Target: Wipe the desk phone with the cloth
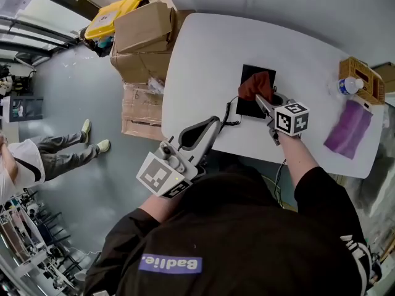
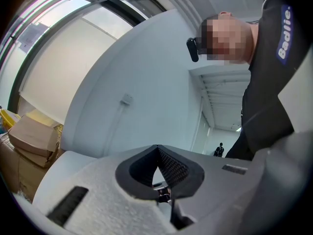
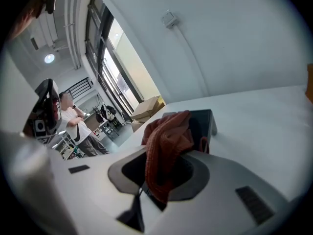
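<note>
The black desk phone [image 1: 249,107] lies near the middle of the white table [image 1: 203,54]; it also shows in the right gripper view as a dark slab [image 3: 203,124]. My right gripper [image 1: 259,98] is shut on a rust-red cloth [image 1: 255,84], which hangs bunched over the phone's top; the cloth [image 3: 164,146] fills its jaws. A coiled cord [image 1: 231,112] runs from the phone towards my left gripper [image 1: 213,123], held off the table's near edge. Its pads [image 2: 171,168] meet at their tips with nothing showing between them. I see no handset.
A purple cloth [image 1: 349,128] lies at the table's right end, beside a wicker basket [image 1: 363,79] and a bottle [image 1: 350,85]. Cardboard boxes [image 1: 143,42] and a yellow bin [image 1: 112,14] stand left of the table. A person [image 1: 28,159] stands on the floor at the left.
</note>
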`<state>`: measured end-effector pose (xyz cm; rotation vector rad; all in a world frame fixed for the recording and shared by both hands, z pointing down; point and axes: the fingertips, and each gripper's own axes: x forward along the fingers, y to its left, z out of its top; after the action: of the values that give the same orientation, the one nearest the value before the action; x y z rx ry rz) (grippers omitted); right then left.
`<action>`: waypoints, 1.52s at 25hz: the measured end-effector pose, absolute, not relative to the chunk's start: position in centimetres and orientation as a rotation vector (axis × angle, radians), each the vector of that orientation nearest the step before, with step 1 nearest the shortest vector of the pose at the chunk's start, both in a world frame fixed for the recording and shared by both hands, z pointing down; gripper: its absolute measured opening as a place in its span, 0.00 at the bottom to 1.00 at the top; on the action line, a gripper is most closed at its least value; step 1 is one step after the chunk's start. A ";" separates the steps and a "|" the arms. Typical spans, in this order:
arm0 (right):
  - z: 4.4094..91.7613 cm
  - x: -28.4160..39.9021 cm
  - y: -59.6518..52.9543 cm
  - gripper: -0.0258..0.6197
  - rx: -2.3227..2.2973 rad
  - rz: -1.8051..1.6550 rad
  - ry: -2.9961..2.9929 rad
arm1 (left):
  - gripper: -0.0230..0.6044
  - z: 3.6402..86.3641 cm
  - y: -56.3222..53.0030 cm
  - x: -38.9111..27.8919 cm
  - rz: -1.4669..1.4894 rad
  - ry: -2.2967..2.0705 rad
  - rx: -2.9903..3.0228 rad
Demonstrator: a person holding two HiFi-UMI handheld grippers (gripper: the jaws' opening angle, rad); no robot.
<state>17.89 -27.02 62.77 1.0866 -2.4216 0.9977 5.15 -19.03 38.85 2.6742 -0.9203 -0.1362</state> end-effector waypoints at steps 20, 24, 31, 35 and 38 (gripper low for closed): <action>60.8 19.6 -21.0 0.18 1.198 1.090 -2.405 | 0.05 38.2 -16.4 7.9 -0.159 -0.707 2.746; 58.7 22.5 -26.5 0.18 1.266 1.009 -2.438 | 0.05 37.8 -17.4 8.4 -0.152 -0.741 2.747; 60.8 23.6 -30.1 0.18 1.257 1.015 -2.445 | 0.05 39.7 -19.0 7.9 -0.101 -0.847 2.686; 62.2 23.1 -28.0 0.18 1.222 1.075 -2.441 | 0.05 40.2 -19.3 8.2 -0.086 -0.844 2.678; 63.1 22.5 -26.0 0.18 1.197 1.109 -2.425 | 0.05 40.4 -19.2 8.6 -0.084 -0.822 2.676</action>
<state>22.50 -25.98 63.06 1.1970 -2.4252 1.1090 8.59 -19.15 40.41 2.6765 -0.8220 -0.0843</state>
